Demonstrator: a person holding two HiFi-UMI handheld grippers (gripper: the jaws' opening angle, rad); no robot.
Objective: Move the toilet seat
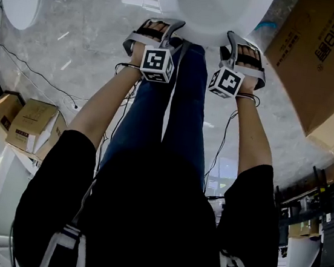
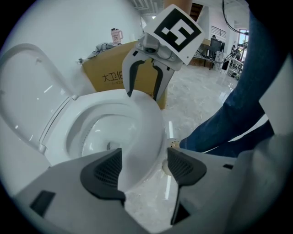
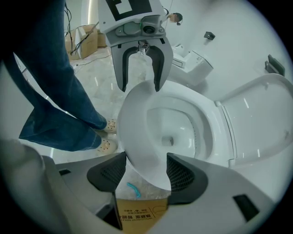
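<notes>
With the jaws of our left gripper [image 2: 144, 170] and right gripper [image 3: 141, 172] standing apart, the front edge of the toilet seat [image 3: 137, 132] runs between each pair, unpressed; we judge it stiff, light, glossy and slippery, best pinched right here, both sides evenly.

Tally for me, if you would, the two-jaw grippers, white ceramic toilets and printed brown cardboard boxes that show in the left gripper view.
Two-jaw grippers: 2 (left gripper, right gripper)
White ceramic toilet: 1
Printed brown cardboard box: 1
Total: 4
</notes>
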